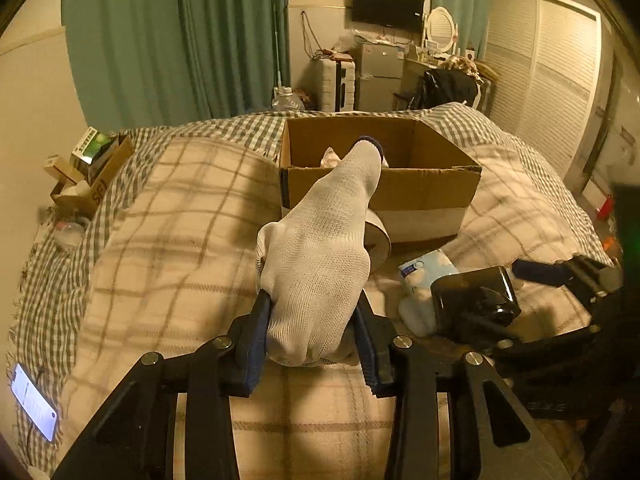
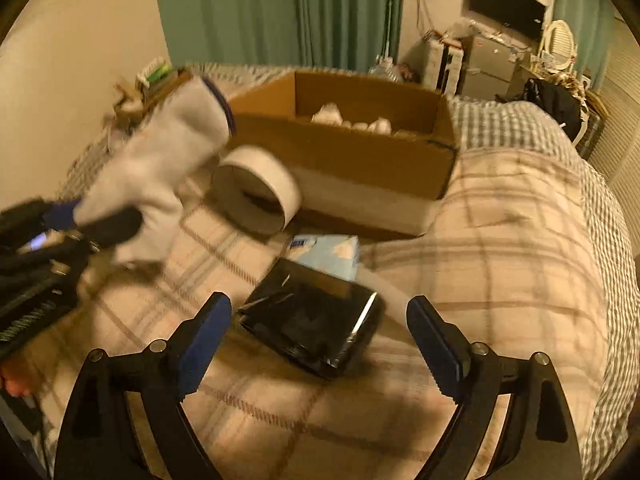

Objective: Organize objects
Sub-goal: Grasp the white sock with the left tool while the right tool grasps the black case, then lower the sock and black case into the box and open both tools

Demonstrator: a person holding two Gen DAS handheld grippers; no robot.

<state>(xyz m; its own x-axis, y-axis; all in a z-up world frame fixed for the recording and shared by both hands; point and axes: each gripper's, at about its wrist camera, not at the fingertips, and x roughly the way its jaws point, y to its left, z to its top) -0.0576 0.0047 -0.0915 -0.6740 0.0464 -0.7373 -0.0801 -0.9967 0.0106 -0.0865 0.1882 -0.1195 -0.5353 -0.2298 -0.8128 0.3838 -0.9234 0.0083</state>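
Left gripper (image 1: pixel 316 332) pinches the limp white glove (image 1: pixel 320 264), which may snag the cardboard box (image 1: pixel 420 188) rim, while right gripper (image 2: pixel 320 344) gapes empty.

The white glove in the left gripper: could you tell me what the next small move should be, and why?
Probably carry the white glove forward over the cardboard box and release it. The left gripper has its jaws shut on the glove, held above the bed, and the box ahead is open and already holds pale items.

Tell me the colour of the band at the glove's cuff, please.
Dark blue; the glove itself is white. It shows best in the left wrist view.
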